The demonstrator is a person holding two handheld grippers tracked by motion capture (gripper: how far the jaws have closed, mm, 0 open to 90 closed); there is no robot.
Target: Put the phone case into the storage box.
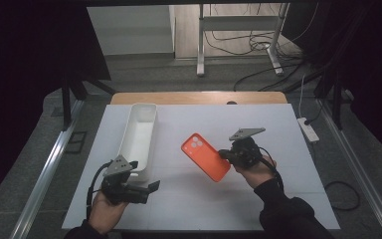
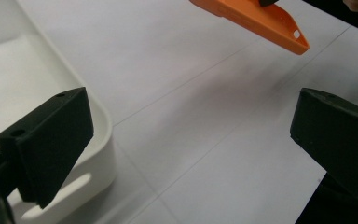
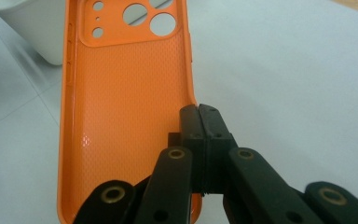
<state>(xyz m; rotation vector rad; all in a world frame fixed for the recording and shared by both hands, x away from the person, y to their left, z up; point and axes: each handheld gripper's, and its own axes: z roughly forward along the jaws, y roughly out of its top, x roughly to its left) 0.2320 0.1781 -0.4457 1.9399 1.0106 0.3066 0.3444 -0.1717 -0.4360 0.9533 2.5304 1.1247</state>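
While right tongs pinch the orange case edge, left tongs gape level.

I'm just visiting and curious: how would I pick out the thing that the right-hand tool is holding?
Start at the white table mat and find the long white bin on its left. To the right of that bin, the right gripper pinches the side edge of a phone case. It is the one bright orange thing, an empty shell with round camera holes at one end.
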